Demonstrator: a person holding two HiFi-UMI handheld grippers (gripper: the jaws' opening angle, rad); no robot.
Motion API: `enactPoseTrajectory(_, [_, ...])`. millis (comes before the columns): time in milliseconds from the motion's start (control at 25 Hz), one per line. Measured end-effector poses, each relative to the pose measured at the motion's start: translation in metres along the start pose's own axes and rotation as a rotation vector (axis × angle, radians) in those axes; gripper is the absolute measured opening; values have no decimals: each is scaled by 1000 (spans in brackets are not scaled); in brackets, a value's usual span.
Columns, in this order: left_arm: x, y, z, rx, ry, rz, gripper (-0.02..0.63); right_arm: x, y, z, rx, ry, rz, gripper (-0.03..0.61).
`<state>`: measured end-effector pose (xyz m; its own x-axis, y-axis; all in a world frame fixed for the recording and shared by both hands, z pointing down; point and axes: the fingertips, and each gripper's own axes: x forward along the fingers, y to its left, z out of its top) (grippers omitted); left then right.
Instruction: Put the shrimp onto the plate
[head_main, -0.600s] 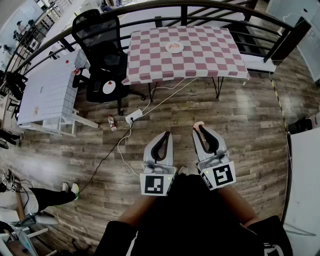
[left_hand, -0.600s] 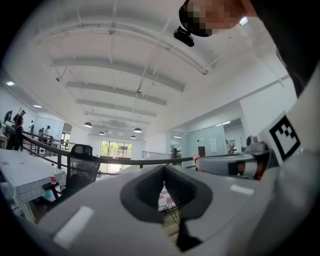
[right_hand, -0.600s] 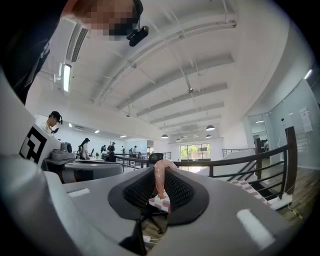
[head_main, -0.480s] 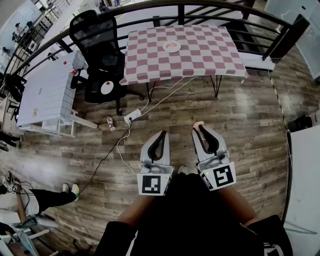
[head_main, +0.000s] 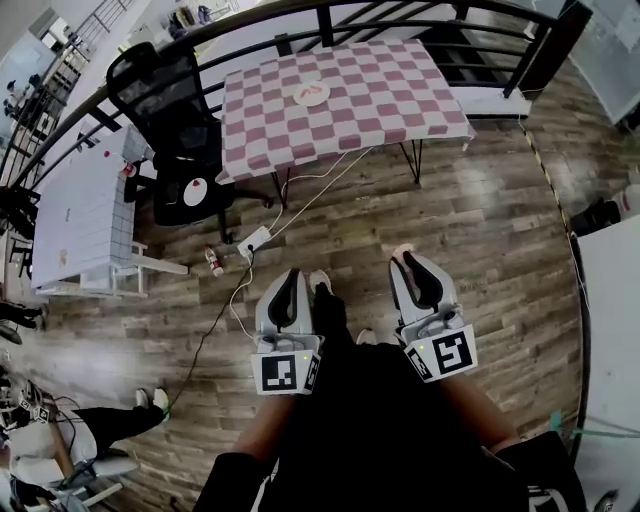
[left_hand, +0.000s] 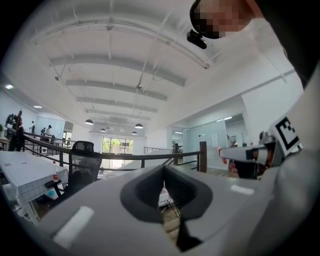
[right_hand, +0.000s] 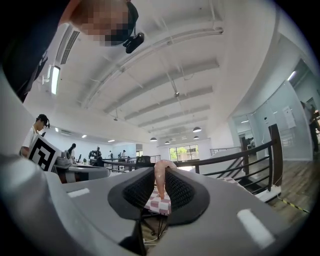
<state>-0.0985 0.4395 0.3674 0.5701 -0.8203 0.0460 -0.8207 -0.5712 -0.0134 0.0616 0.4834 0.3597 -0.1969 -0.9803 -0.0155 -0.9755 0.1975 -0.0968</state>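
A pale pink shrimp is pinched upright between the pads of my right gripper, its curl poking above the tips. In the head view the shrimp shows at the tip of the right gripper, held over the wooden floor. My left gripper hangs beside it with its jaws together and nothing in them; the left gripper looks the same from its own view. Far ahead, a white plate with something reddish on it sits on a pink-and-white checkered table.
A black office chair stands left of the checkered table, a white table further left. A power strip with cables and a small bottle lie on the floor. A dark curved railing runs behind. A person's leg is at lower left.
The view has swung so the checkered table sits further left. The left gripper has dropped lower and to the left. A shoe now shows between the grippers. The right gripper still holds the shrimp.
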Motion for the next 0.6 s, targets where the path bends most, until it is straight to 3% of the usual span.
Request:
enactPoseTrajectory(320, [65, 16, -9, -80, -33, -80, 11, 42, -35, -24, -4, 66, -69, 69])
enactPoseTrajectory(600, [175, 81, -21, -106, -36, -93, 11, 161, -88, -27, -22, 82, -136, 67])
